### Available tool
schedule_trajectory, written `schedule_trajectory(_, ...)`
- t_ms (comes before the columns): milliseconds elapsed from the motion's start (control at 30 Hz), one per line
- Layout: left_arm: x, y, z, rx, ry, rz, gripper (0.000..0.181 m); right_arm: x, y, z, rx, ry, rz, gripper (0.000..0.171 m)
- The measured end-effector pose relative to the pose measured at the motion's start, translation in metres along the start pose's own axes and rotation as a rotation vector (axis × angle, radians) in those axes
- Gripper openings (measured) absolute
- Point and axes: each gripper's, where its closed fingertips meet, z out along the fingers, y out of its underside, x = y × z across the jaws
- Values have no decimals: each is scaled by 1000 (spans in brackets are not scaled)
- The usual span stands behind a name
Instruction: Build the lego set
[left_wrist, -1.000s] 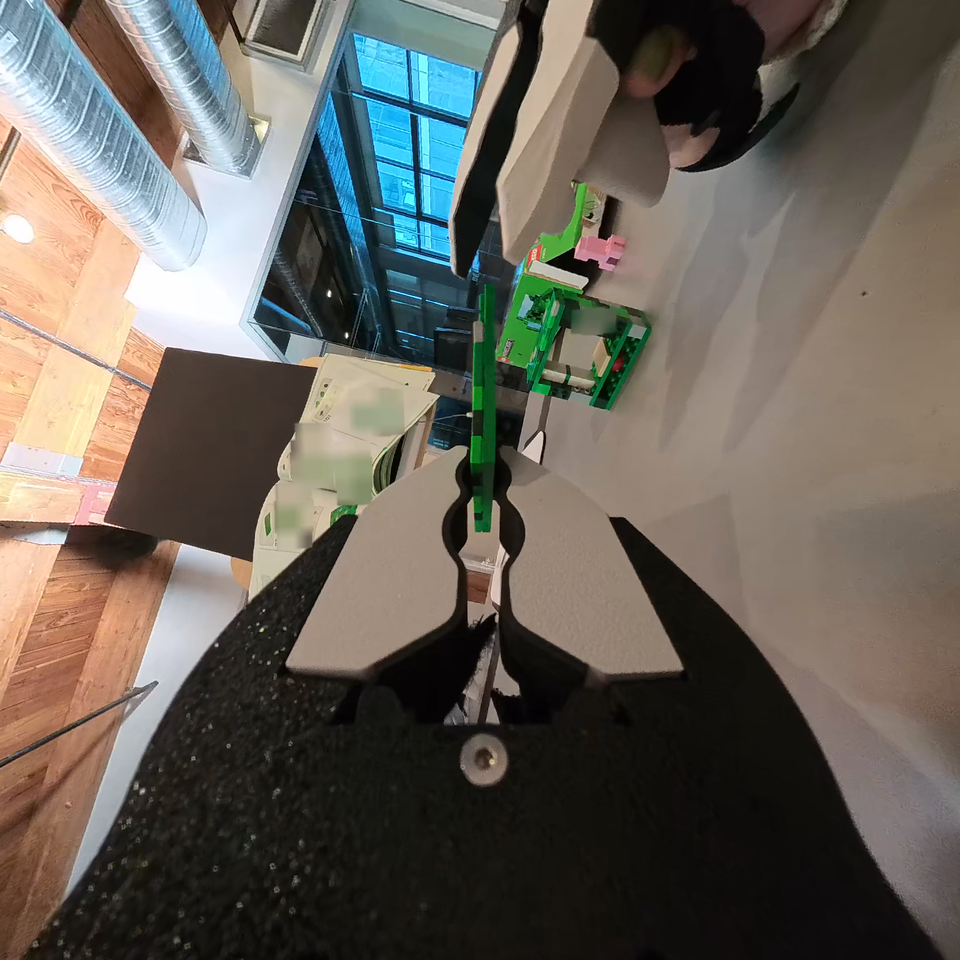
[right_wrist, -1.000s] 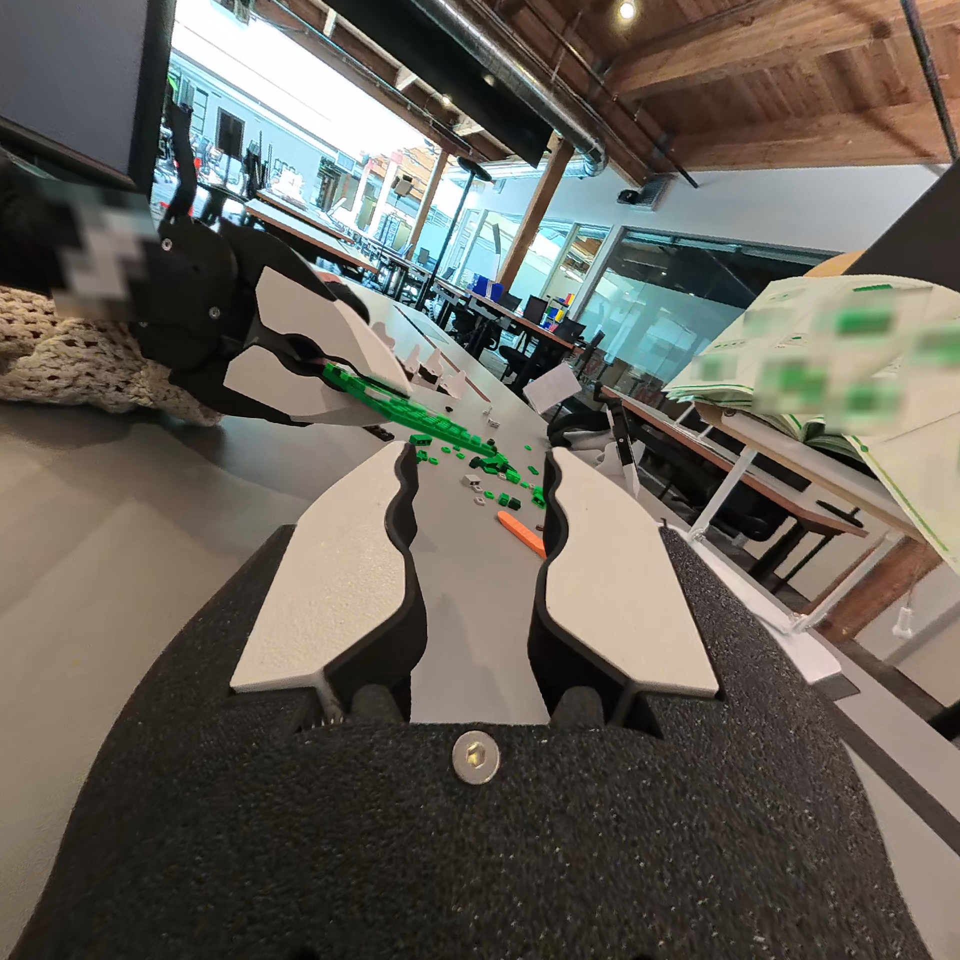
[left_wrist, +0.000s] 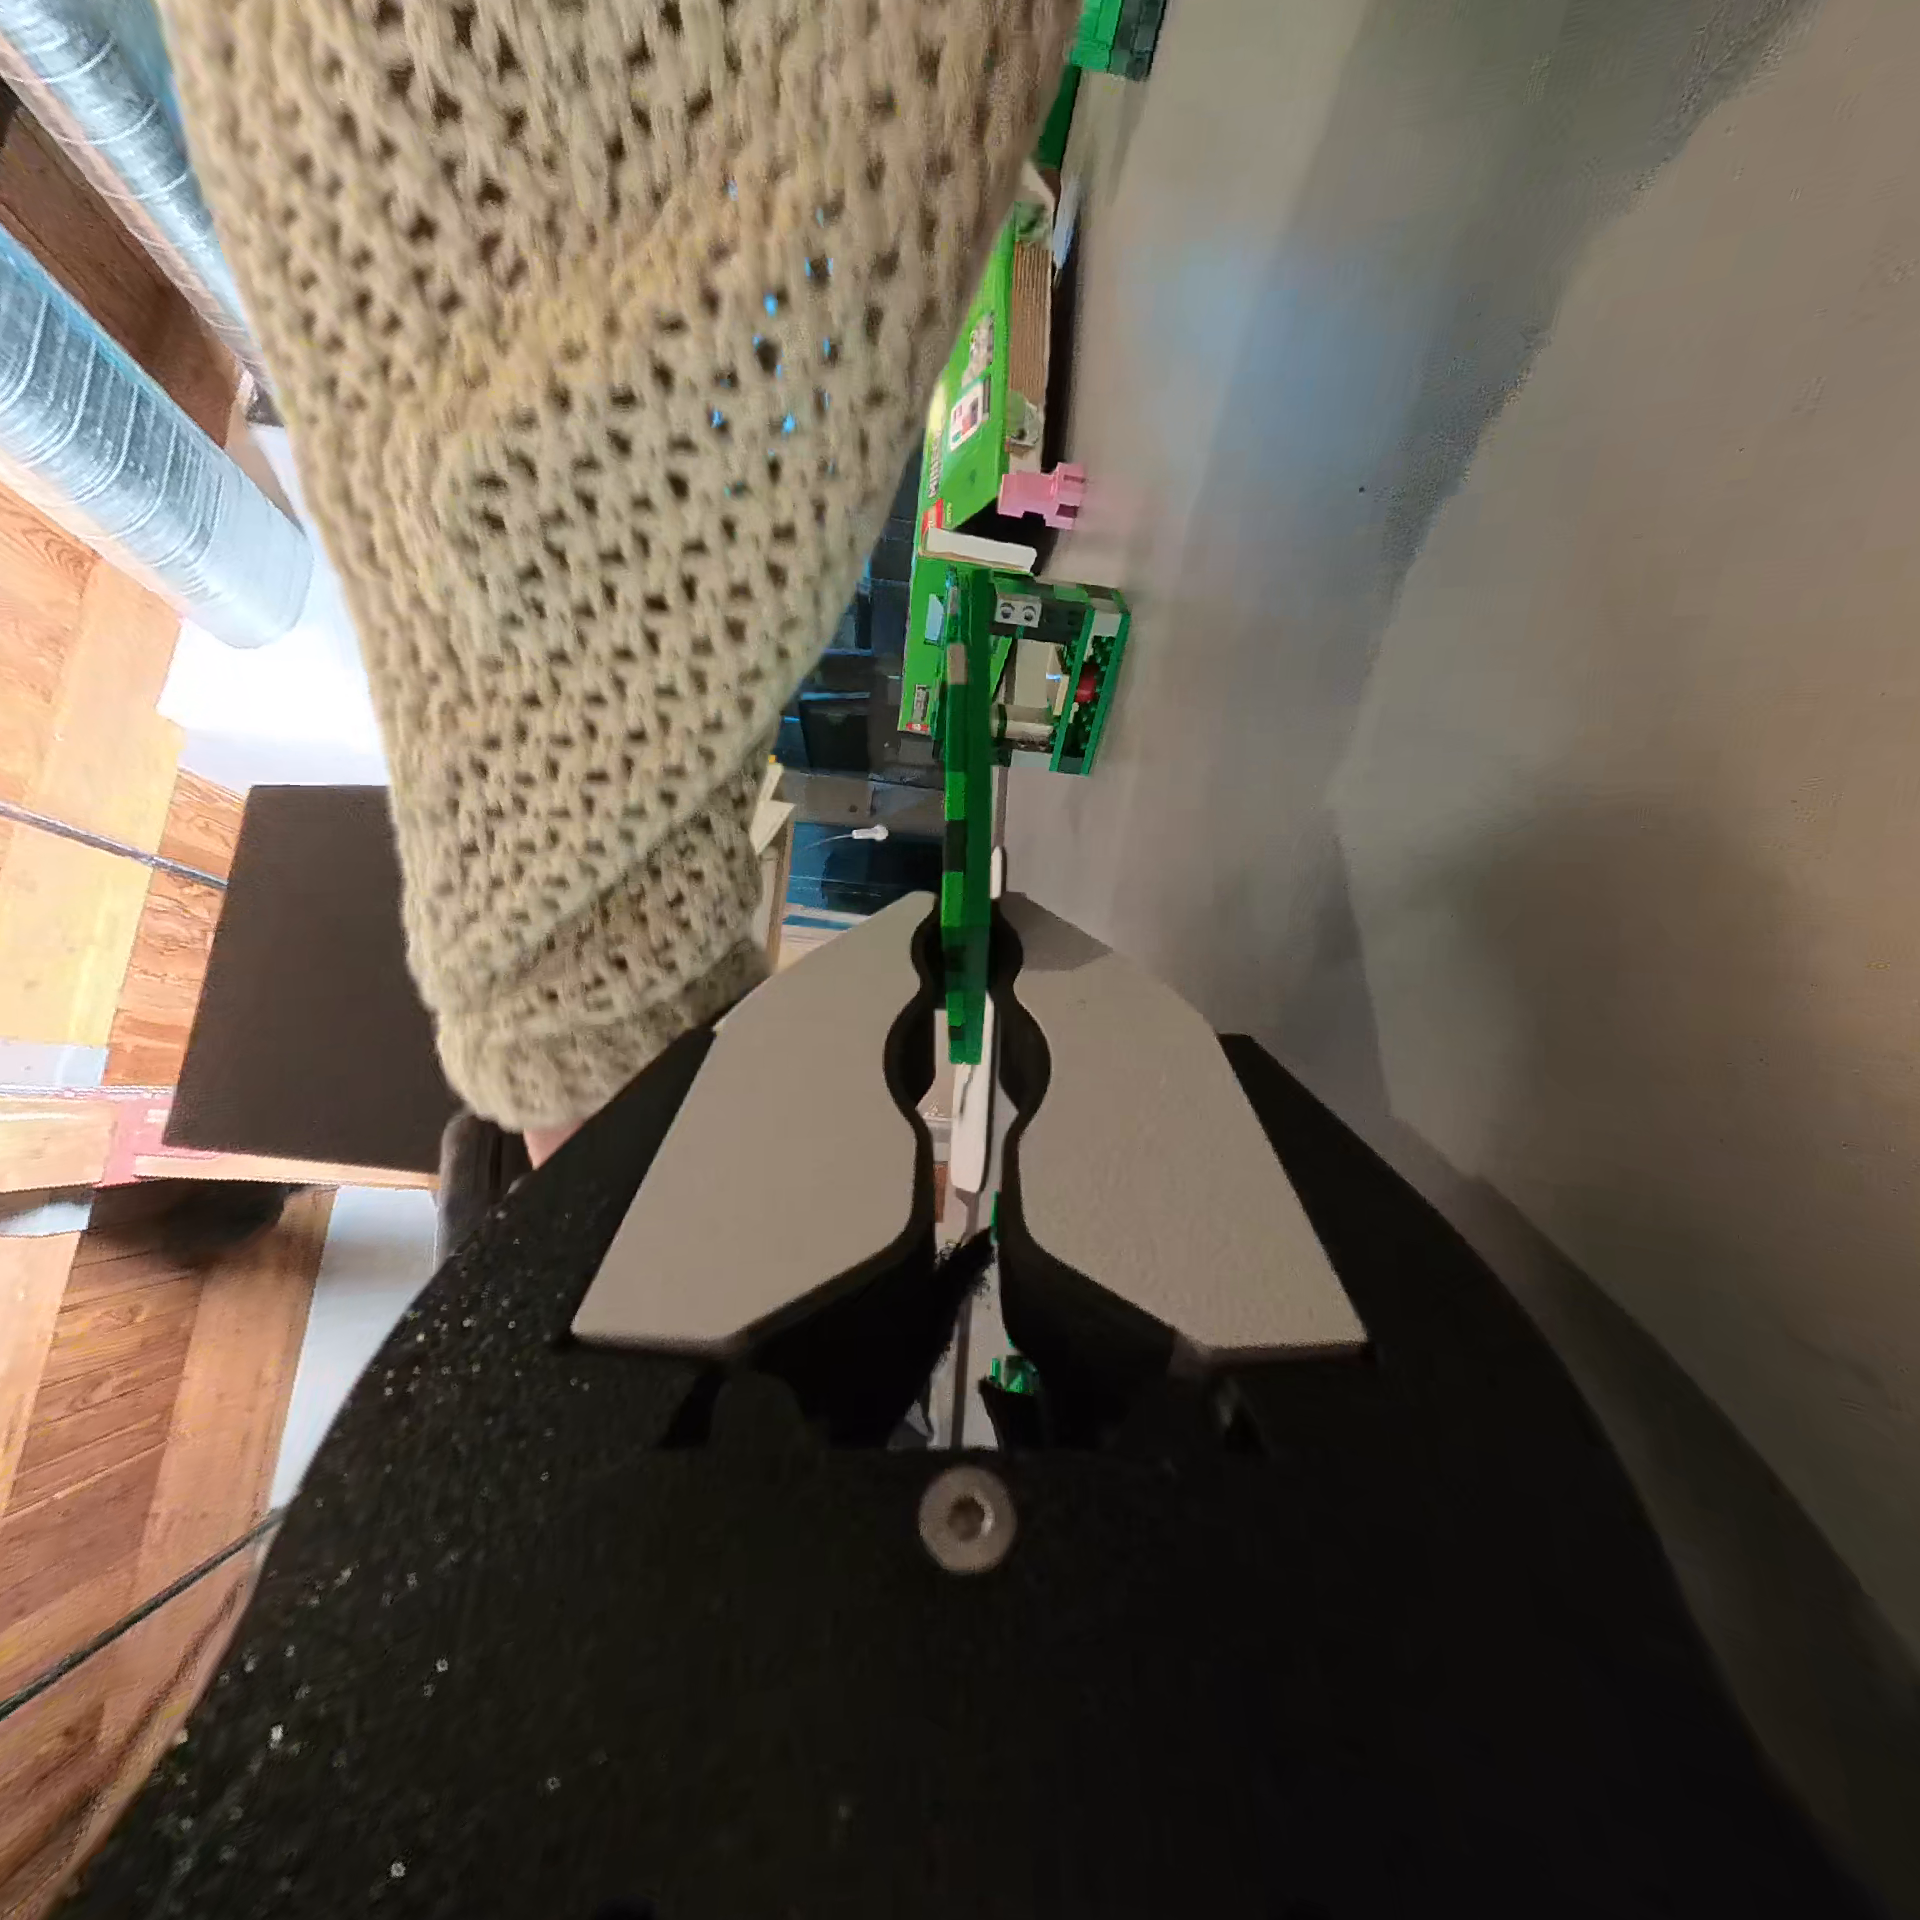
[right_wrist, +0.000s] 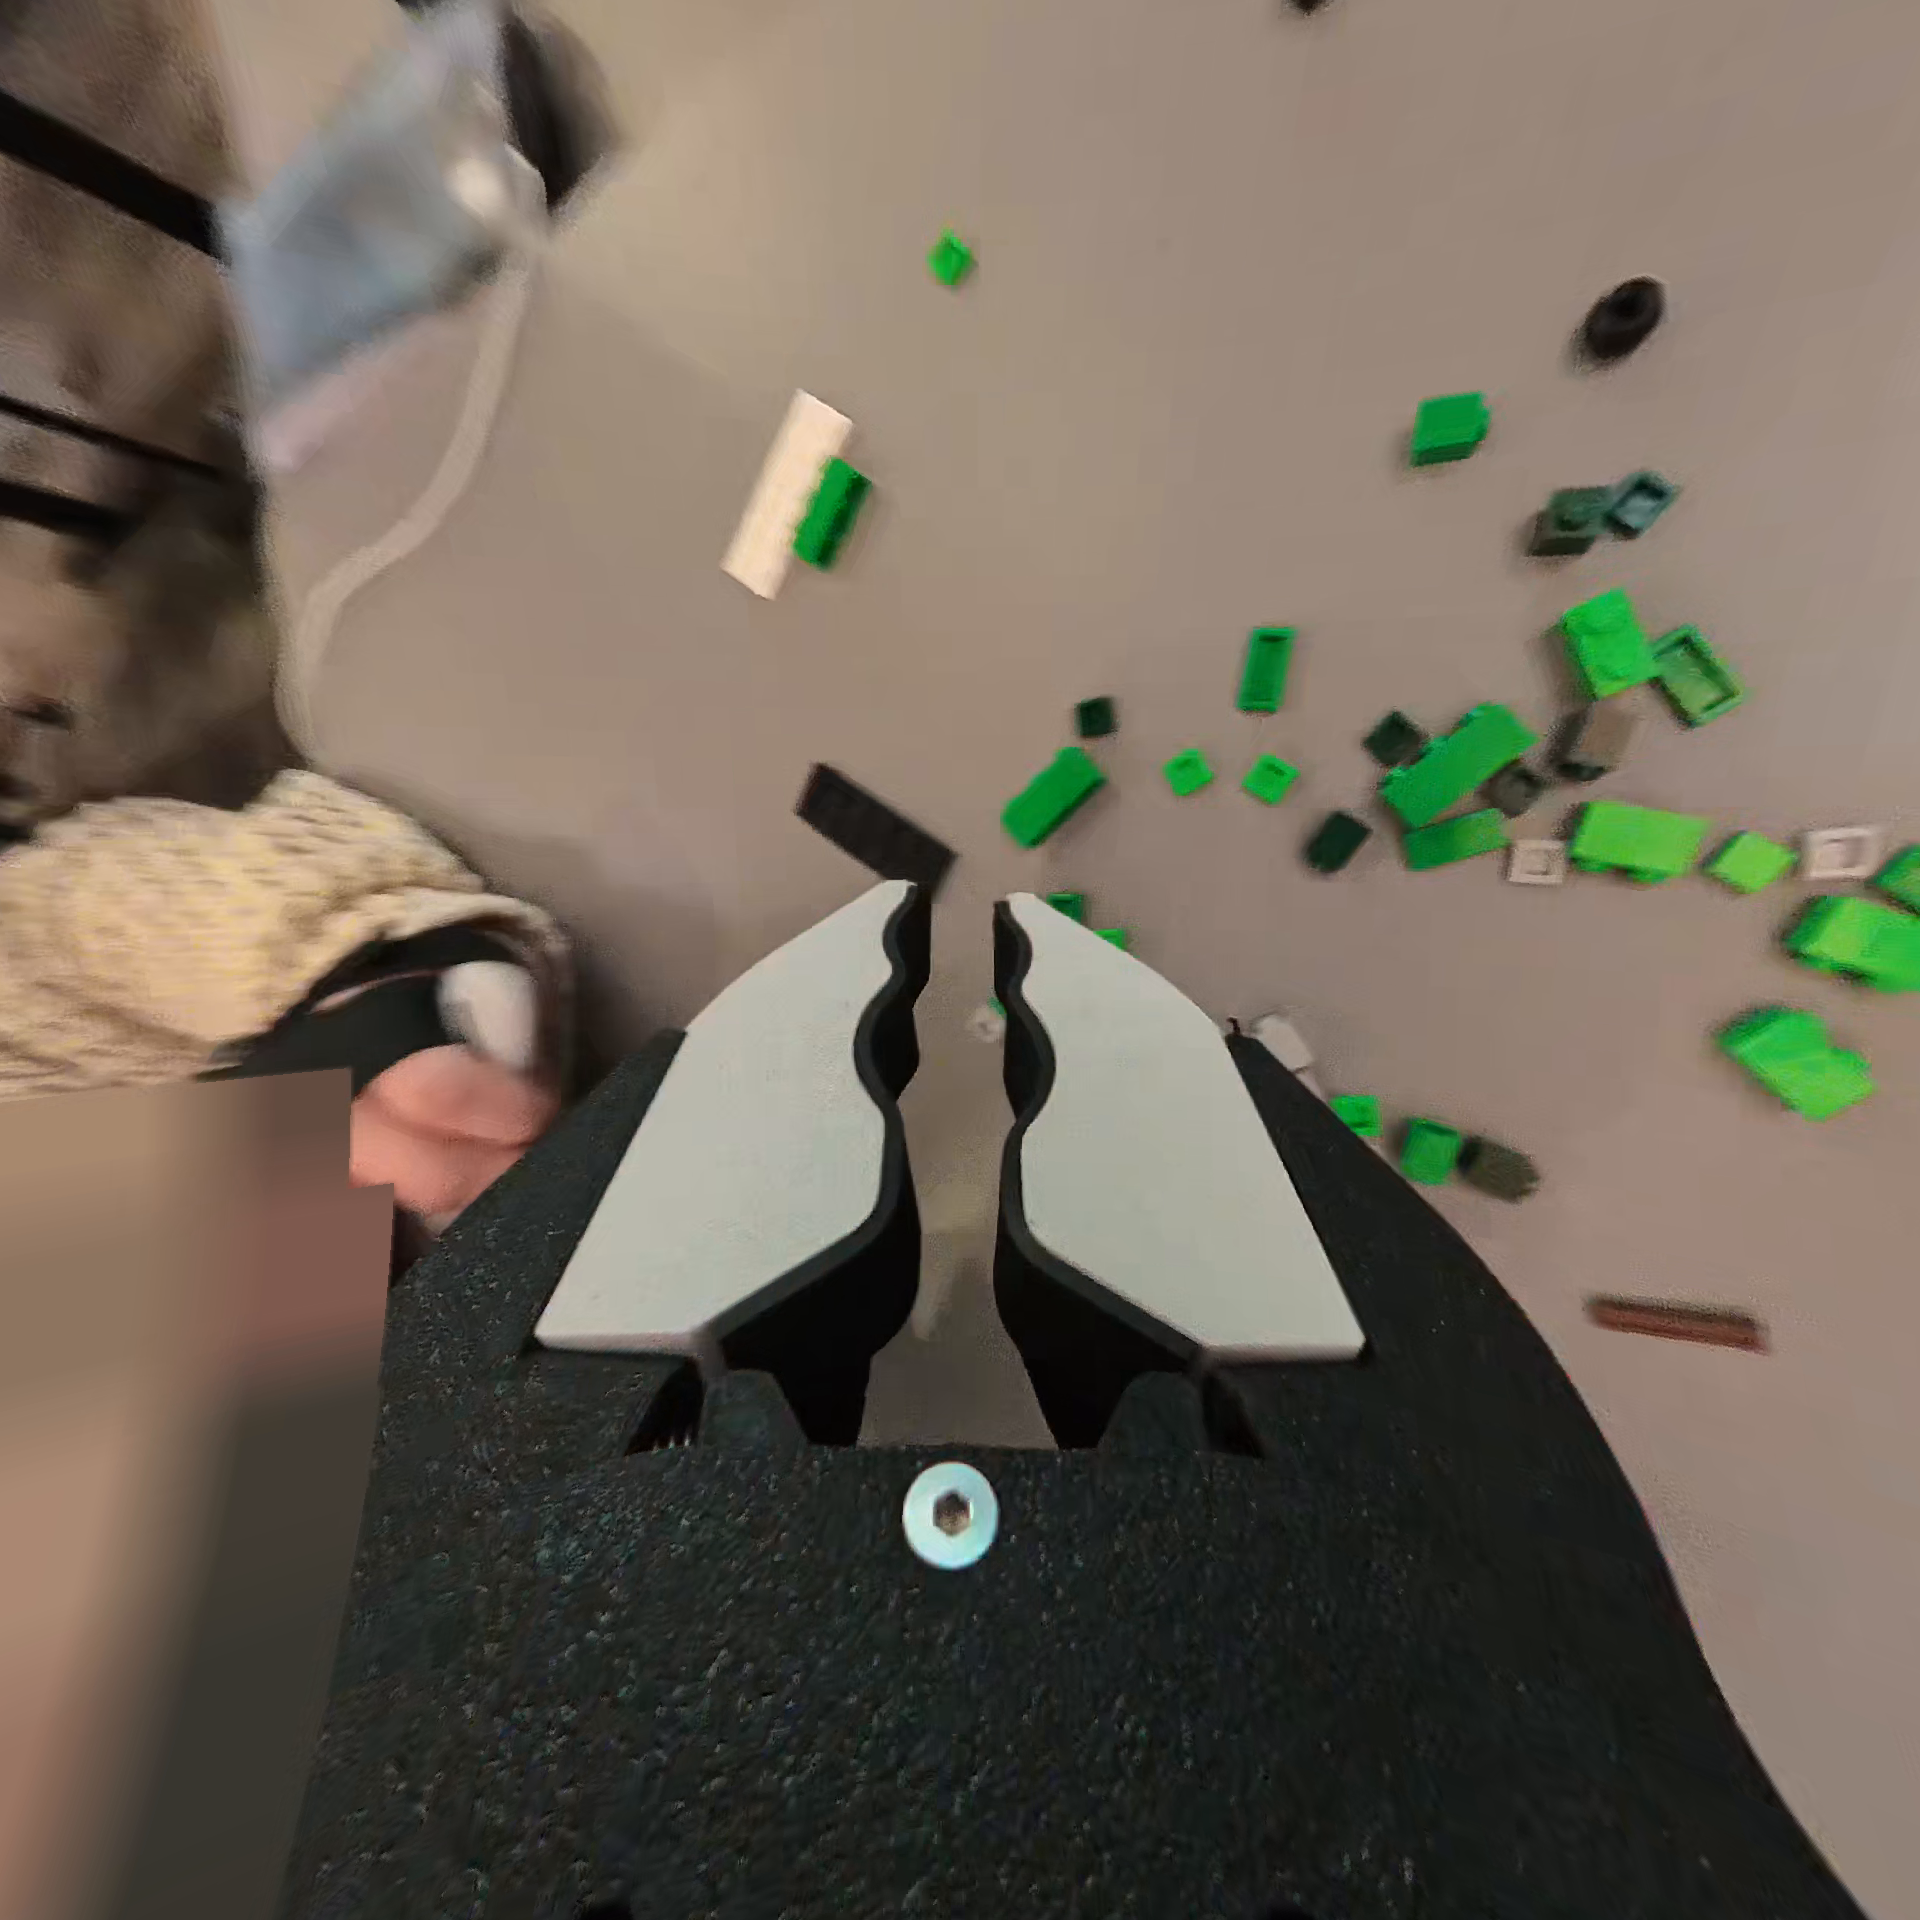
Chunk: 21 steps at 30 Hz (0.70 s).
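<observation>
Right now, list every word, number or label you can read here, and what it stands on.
Green box: printed panels, too small and blurred to read.
Green plate in the left gripper: no writing.
Loose bricks: no writing visible.

knit sleeve (left_wrist: 582, 499) blurred, hiding background, green box (left_wrist: 1117, 36) cut off

Loose bricks (right_wrist: 1455, 769) lie scattered on my table (right_wrist: 1143, 260), mostly right of the right gripper (right_wrist: 961, 904); a flat plate (right_wrist: 875, 823) sits just before it.
</observation>
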Motion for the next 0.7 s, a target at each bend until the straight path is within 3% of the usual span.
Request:
schedule_trajectory(100,3,-3,1,7,18,3,6,22,-6,14,-94,184,-76,11)
schedule_trajectory(267,7,-5,3,5,39,28,6,42,-31,24,-126,287,-105,10)
schedule_trajectory(700,6,-6,3,-5,44,12,6,66,-34,44,-308,512,-211,10)
